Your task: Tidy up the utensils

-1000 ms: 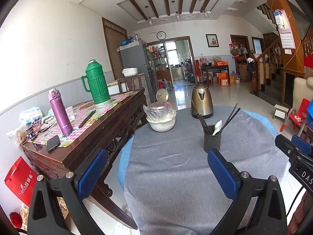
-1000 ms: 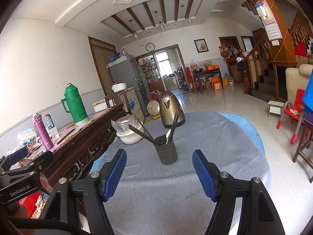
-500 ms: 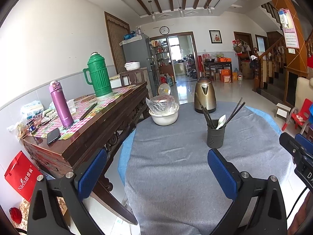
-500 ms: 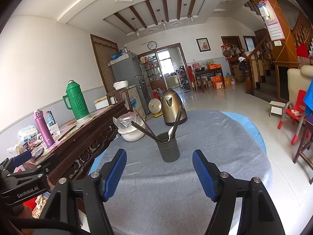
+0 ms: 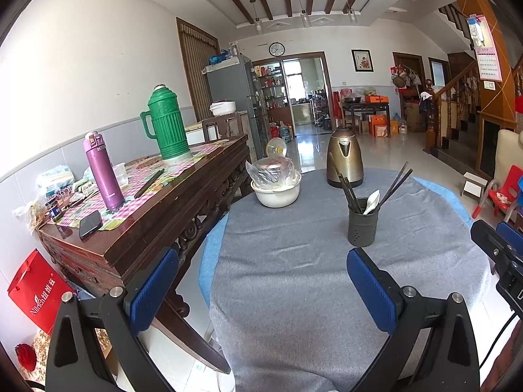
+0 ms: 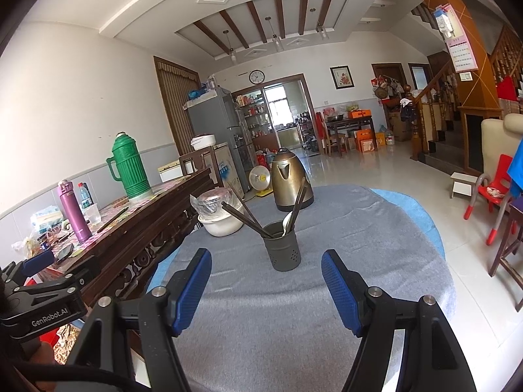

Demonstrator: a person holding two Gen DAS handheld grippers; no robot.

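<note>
**Both grippers idle and open, short of the utensil holder**

Change since a second ago: in the left wrist view the table scene sits slightly lower in frame and the ceiling beams take more of the top; the utensil holder [image 5: 362, 222] has slid a little right and down relative to the blue pads. Right wrist view is nearly the same, the scene only slightly lower. Nothing on the table has moved.

Pose: left gripper [image 5: 261, 289] aimed shallowly down over the near edge of the round table [image 5: 294, 294], jaws spread wide, nothing between them. Its left finger hangs past the table's left edge, over the gap toward the dark wooden sideboard [image 5: 157, 228]. Right gripper [image 6: 266, 289] also aimed shallowly down, jaws wide apart and empty, centred on the holder, which stands beyond the fingertips and clear of them. Each gripper shows at the edge of the other's view.

Task item: dark perforated utensil holder upright on the grey cloth, near the table's middle, right of centre in the left view. It carries dark chopsticks [image 6: 248, 217] fanned to both sides and one white spoon [image 5: 372, 202].

Behind it, toward the far edge: brass-coloured kettle [image 6: 289, 179]; white bowl [image 6: 222, 225] with a plastic-wrapped lid near the left edge.
</note>
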